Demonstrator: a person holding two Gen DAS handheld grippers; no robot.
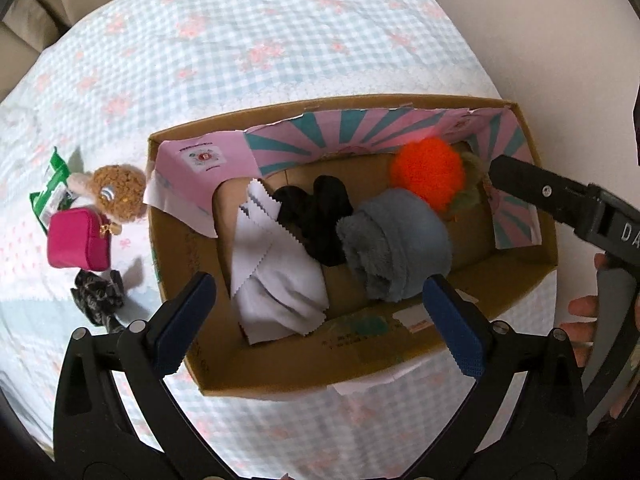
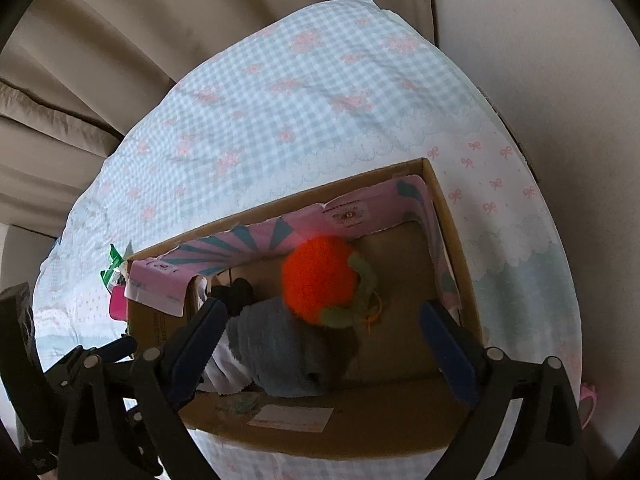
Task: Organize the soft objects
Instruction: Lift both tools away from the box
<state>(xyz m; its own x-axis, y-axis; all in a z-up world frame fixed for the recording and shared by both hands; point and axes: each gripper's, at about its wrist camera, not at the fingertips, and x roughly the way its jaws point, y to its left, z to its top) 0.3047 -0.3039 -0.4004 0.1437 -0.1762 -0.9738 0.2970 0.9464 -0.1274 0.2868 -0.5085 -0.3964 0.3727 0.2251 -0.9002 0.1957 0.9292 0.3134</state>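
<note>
An open cardboard box (image 1: 532,280) lined with pink and teal paper holds a white cloth (image 1: 272,280), a black soft item (image 1: 320,216), a grey fleece roll (image 1: 396,240) and an orange plush ball (image 1: 428,172). My left gripper (image 1: 320,320) is open and empty above the box's near side. My right gripper (image 2: 320,344) is open and empty above the grey roll (image 2: 276,352) and the orange plush (image 2: 316,280); the box (image 2: 456,240) lies below it. Left of the box lie a brown plush toy (image 1: 116,192), a pink pouch (image 1: 76,240) and a dark patterned cloth (image 1: 96,296).
A green packet (image 1: 50,192) lies behind the plush toy. Everything rests on a blue checked bedspread (image 1: 260,40) with pink flowers. Beige cushions (image 2: 100,60) and a pale wall border it.
</note>
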